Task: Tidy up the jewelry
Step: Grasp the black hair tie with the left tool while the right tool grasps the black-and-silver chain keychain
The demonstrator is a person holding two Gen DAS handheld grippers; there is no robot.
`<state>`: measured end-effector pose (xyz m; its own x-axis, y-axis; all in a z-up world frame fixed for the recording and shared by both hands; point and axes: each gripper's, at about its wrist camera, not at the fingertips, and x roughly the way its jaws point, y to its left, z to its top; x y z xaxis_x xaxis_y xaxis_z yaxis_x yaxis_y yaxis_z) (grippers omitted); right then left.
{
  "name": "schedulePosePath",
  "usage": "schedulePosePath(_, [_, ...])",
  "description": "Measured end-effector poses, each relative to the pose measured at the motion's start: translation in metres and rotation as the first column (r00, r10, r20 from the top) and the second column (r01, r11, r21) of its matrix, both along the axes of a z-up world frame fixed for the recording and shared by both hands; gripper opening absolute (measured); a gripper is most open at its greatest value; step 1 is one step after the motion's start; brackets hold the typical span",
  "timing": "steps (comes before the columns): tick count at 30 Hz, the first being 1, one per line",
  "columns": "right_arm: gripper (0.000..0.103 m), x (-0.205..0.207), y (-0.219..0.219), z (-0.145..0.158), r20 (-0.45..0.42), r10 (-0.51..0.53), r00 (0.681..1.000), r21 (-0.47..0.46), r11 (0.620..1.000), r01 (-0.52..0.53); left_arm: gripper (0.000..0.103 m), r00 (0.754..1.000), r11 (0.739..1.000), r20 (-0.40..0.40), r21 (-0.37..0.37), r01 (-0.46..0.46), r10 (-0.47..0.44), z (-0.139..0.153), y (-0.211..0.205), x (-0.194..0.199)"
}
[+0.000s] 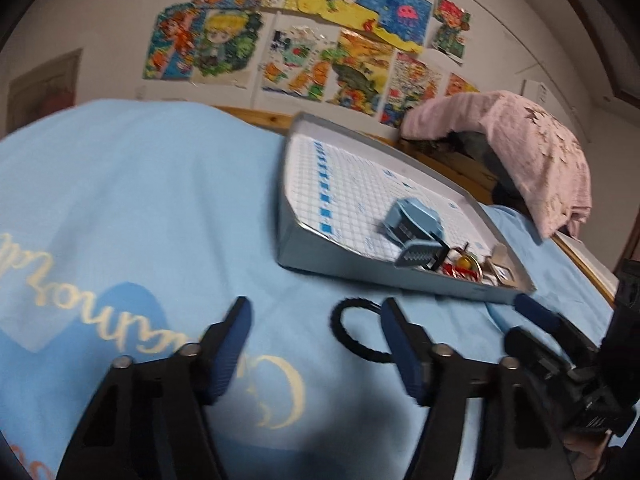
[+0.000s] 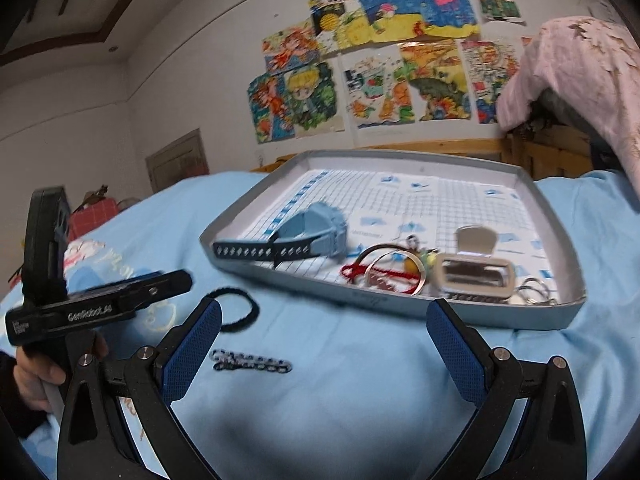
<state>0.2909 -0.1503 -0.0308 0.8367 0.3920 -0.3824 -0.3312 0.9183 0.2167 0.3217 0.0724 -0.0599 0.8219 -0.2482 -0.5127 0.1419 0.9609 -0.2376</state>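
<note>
A grey tray (image 2: pixel 400 306) with a grid-paper lining lies on the light blue bedsheet. In it are a blue watch (image 2: pixel 316 228), a red cord bracelet (image 2: pixel 372 270), a metal bangle (image 2: pixel 396 276), a beige clip (image 2: pixel 474 276) and key rings (image 2: pixel 536 290). The tray also shows in the left wrist view (image 1: pixel 320 254), with the watch (image 1: pixel 414 224). A black hair tie (image 2: pixel 240 306) and a small black-and-white hair clip (image 2: pixel 252 360) lie on the sheet before the tray. My right gripper (image 2: pixel 324 316) is open and empty above the sheet. My left gripper (image 1: pixel 316 312) is open and empty, with the hair tie (image 1: pixel 352 332) by its right finger.
A pink cloth (image 2: pixel 580 76) hangs over dark things on a wooden frame (image 2: pixel 440 146) at the back right. Coloured drawings (image 2: pixel 380 52) cover the wall. The other gripper's black body (image 2: pixel 80 300) sits at the left in the right wrist view, held by a hand.
</note>
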Motion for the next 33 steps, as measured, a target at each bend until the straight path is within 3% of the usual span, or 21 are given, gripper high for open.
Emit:
schedulePosePath(2, [0.094,0.0,0.006,-0.003,-0.001,0.027,1.0,-0.018,0.999,-0.027,0.048,1.0,1.0,-0.019,-0.003,0.021,-0.021,-0.003,-0.004,0.005])
schedulePosePath(7, [0.077,0.001,0.02,-0.013,-0.024,0.084,0.996,-0.054,0.995,-0.085,0.045,0.996,0.998,-0.065,-0.025,0.052,-0.053,-0.012,-0.007,0.017])
schedulePosePath(14, [0.077,0.002,0.021,-0.018,-0.067,0.135,0.989,-0.016,0.99,-0.137,0.026,0.993,0.998,-0.111,-0.046,0.046,-0.05,-0.021,-0.005,0.024])
schedulePosePath(21, [0.076,0.007,0.026,-0.021,-0.098,0.176,0.979,-0.006,0.984,-0.178,0.024,0.988,0.995,-0.131,-0.059,0.076,-0.084,-0.025,-0.007,0.024])
schedulePosePath(30, [0.076,0.01,0.032,-0.023,-0.122,0.182,0.976,-0.023,0.982,-0.186,0.007,0.986,0.995,-0.143,-0.063,0.074,-0.083,-0.03,-0.008,0.025])
schedulePosePath(33, [0.068,0.012,0.035,-0.025,-0.135,0.185,0.973,-0.037,0.981,-0.192,0.006,0.989,0.996,-0.128,-0.061,0.071,-0.079,-0.03,-0.007,0.021])
